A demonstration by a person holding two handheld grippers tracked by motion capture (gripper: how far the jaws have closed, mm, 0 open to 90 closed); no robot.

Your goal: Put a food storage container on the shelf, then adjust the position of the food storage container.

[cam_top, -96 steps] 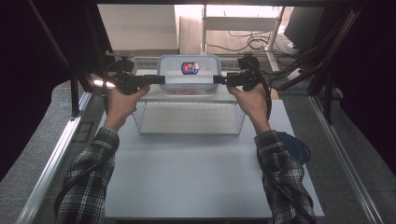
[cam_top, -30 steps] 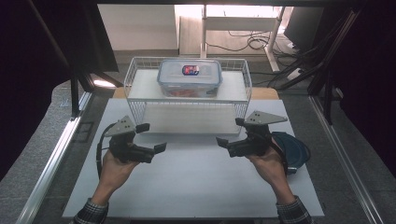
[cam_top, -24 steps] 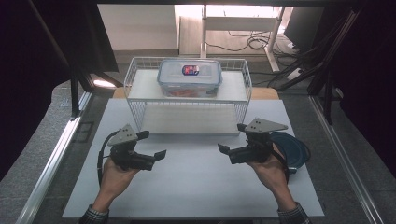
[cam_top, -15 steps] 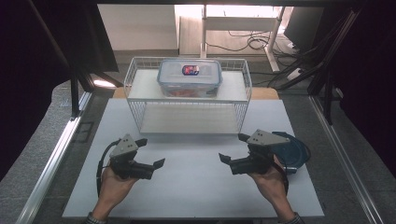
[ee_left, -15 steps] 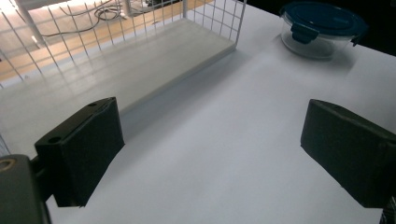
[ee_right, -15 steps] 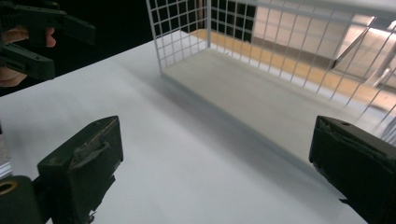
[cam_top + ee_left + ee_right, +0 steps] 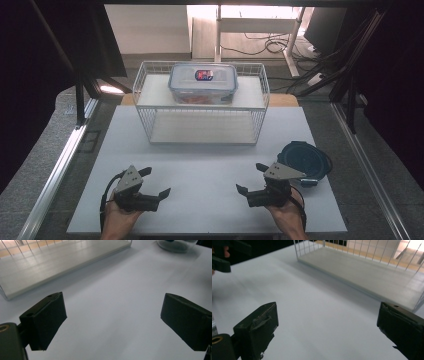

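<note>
A clear lidded container [image 7: 202,82] with a red and blue label rests on the top shelf of a white wire rack [image 7: 200,127] at the far side of the white table. My left gripper [image 7: 157,181] is open near the front left edge and holds nothing. My right gripper [image 7: 250,177] is open near the front right, also with nothing in it. In the left gripper view the gripper [image 7: 112,322] has its jaws wide apart over bare table. The right gripper view shows that gripper [image 7: 327,332] the same way, with the rack's lower shelf [image 7: 367,270] ahead.
A dark round bowl [image 7: 304,160] sits on the table just right of my right gripper; its rim [image 7: 177,245] appears in the left gripper view. The left gripper [image 7: 220,262] is visible far off in the right gripper view. Metal rails run along both table sides.
Both grippers have drawn back from the rack and container towards the table's near edge. The container stays on the top shelf. Both stay open.
</note>
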